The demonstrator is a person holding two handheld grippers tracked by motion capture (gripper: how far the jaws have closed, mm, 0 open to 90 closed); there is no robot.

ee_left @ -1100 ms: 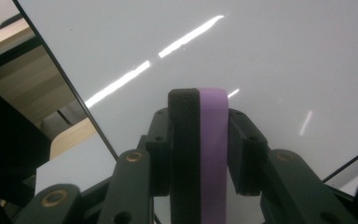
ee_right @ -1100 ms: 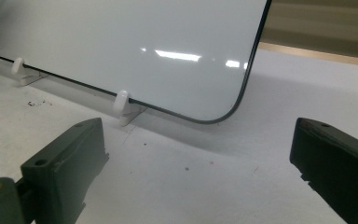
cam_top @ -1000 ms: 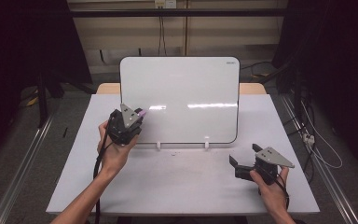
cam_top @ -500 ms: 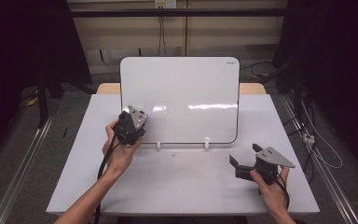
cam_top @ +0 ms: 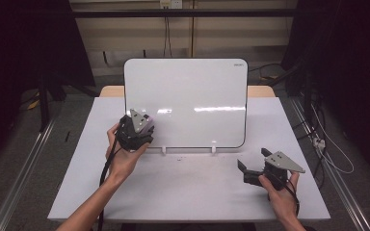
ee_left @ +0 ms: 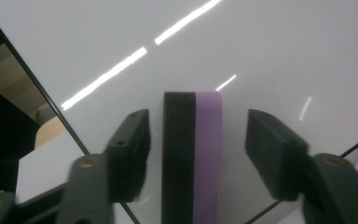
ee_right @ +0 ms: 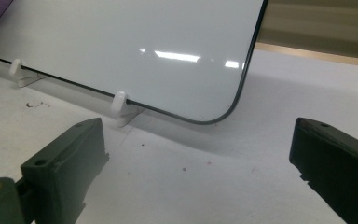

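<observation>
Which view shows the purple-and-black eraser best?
The left gripper view: the eraser stands large against the whiteboard between the left tool's open jaws. The right gripper view catches a purple corner; the high view, a purple sliver.

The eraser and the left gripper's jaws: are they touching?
Apart. The left gripper view shows whiteboard surface between the eraser and each jaw of the left gripper.

Left hand-held gripper raised — jaws parted, right hand-held gripper low — agape
</observation>
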